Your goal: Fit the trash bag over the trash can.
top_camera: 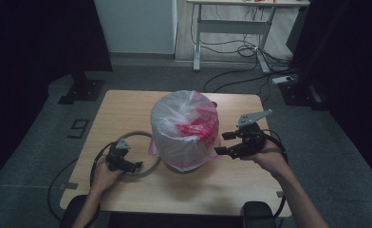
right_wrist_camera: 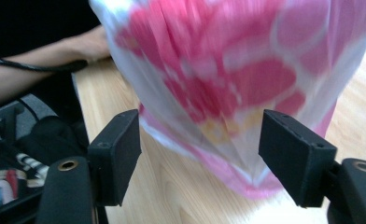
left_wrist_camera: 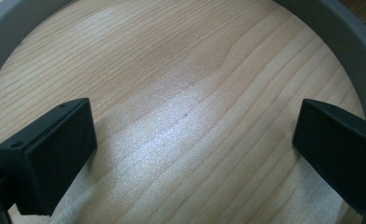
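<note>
The right hand-held gripper (top_camera: 220, 151) hangs open at the side of the bin bag (top_camera: 185, 127), apparently ready to pinch its loose film, though blur hides any contact. The left hand-held gripper (top_camera: 135, 167), jaws wide and empty, rests inside the grey ring (top_camera: 152, 167) lying on the table (top_camera: 122, 107) beside the bag

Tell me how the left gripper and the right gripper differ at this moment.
The left gripper lies low on the table, inside the grey ring; the right gripper is raised beside the bagged bin. Between the left jaws there is bare wood; the right jaws face the pink-and-white bag, which the pads do not press. Both stand open, each in a hand.
</note>
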Demonstrator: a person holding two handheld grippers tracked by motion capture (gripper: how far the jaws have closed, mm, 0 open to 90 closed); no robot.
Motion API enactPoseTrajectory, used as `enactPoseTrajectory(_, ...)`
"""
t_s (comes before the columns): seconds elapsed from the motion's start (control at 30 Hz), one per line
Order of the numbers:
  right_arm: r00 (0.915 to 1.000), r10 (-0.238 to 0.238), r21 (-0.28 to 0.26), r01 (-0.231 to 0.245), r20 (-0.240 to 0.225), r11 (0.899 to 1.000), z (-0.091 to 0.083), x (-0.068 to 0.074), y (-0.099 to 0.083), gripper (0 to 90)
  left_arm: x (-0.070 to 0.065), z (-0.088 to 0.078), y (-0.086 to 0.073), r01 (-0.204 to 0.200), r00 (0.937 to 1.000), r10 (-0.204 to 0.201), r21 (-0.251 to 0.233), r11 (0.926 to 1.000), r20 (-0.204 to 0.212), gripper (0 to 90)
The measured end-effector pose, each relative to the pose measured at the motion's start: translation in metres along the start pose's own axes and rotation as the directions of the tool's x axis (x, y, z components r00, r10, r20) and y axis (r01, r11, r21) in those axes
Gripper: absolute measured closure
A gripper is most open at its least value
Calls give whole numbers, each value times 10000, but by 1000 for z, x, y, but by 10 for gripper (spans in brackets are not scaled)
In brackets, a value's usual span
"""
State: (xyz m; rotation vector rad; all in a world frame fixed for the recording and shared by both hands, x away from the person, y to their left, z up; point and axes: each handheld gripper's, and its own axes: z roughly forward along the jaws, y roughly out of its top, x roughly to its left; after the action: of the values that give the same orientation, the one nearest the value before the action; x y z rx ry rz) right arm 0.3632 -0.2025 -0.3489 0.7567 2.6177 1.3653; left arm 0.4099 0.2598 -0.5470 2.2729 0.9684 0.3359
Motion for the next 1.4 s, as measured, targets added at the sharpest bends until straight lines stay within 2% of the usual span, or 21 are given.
enactPoseTrajectory(0.23, 9999, -118, 12, 118, -102, 9999, -7, 2, 36, 277, 0, 0, 0, 31, 10000, -31, 7, 10000, -26, 0)
enactPoseTrajectory(0.33, 9989, -401, 165, 397, 247, 9991, -2, 1, 64, 239, -1, 0, 0, 56, 10000, -56, 6, 10000, -40, 0)
enactPoseTrajectory(0.37, 9989, -401, 165, 397, 247, 9991, -2, 1, 64, 239, -1, 0, 0, 56, 10000, -56, 6, 10000, -40, 0)
enactPoseTrajectory(0.4, 9980, -376, 273, 363, 508, 9990, 4, -1, 79, 212, -1, 0, 0, 64, 10000, -64, 7, 10000, -47, 0)
enactPoseTrajectory(0.47, 9979, -323, 306, 306, 554, 9991, 7, -3, 84, 196, -1, 0, 0, 66, 10000, -66, 5, 10000, -49, 0)
enactPoseTrajectory(0.5, 9976, -177, 399, 150, 665, 9991, 17, -5, 97, 182, -1, 0, 0, 73, 10000, -73, 4, 10000, -51, 0)
enactPoseTrajectory(0.67, 9974, -518, 766, 478, 507, 9959, 45, -7, 125, 180, -1, 0, 0, 86, 9999, -86, 0, 10000, -63, 0)
enactPoseTrajectory(0.73, 9974, -547, 801, 508, 472, 9955, 49, -6, 128, 184, -1, 0, 0, 86, 9999, -86, 2, 10000, -61, 0)
enactPoseTrajectory(0.77, 9976, -570, 991, 529, 392, 9937, 63, -5, 138, 267, -1, 0, 0, 89, 9999, -89, 0, 10000, -61, 0)
enactPoseTrajectory(0.8, 9976, -570, 991, 529, 392, 9937, 63, -5, 138, 267, -1, 0, 0, 89, 9999, -89, 0, 10000, -61, 0)
enactPoseTrajectory(0.83, 9981, -552, 1186, 517, 261, 9916, 73, -4, 145, 405, -1, 0, 0, 85, 9999, -85, 1, 10000, -59, 0)
enactPoseTrajectory(0.87, 9979, -612, 1286, 577, 232, 9900, 79, -3, 148, 489, -1, 0, 0, 85, 9999, -85, -1, 10000, -60, 0)
enactPoseTrajectory(0.9, 9979, -612, 1286, 577, 232, 9900, 79, -3, 148, 489, -1, 0, 0, 85, 9999, -85, -1, 10000, -60, 0)
enactPoseTrajectory(0.93, 9981, -588, 1449, 557, 169, 9879, 95, -2, 153, 609, -1, 0, 0, 84, 9999, -84, 0, 10000, -59, 0)
enactPoseTrajectory(1.0, 9986, -528, 1574, 509, 79, 9862, 101, -2, 154, 628, -1, 0, 0, 85, 9999, -85, -1, 10000, -60, 0)
enactPoseTrajectory(1.1, 9982, -597, 2349, 587, -27, 9702, 131, 1, 152, 638, -1, 0, 0, 88, 9999, -88, -1, 10000, -60, 0)
enactPoseTrajectory(1.13, 9983, -584, 2698, 547, 56, 9614, 149, 1, 150, 615, -1, 0, 0, 92, 9999, -92, -2, 10000, -59, 0)
enactPoseTrajectory(1.2, 9985, -537, 2836, 486, 102, 9577, 155, 1, 149, 590, -1, 0, 0, 89, 9999, -89, -2, 10000, -62, 0)
enactPoseTrajectory(1.33, 9984, -313, 3411, 137, 463, 9399, 193, -10, 141, 420, -1, 0, 0, 79, 9999, -79, -1, 10000, -67, 0)
enactPoseTrajectory(1.37, 9984, -313, 3411, 137, 463, 9399, 193, -10, 141, 420, -1, 0, 0, 79, 9999, -79, -1, 10000, -67, 0)
enactPoseTrajectory(1.4, 9980, -416, 3739, 209, 475, 9272, 204, -13, 137, 375, -1, 0, 0, 96, 9999, -96, -2, 10000, -55, 0)
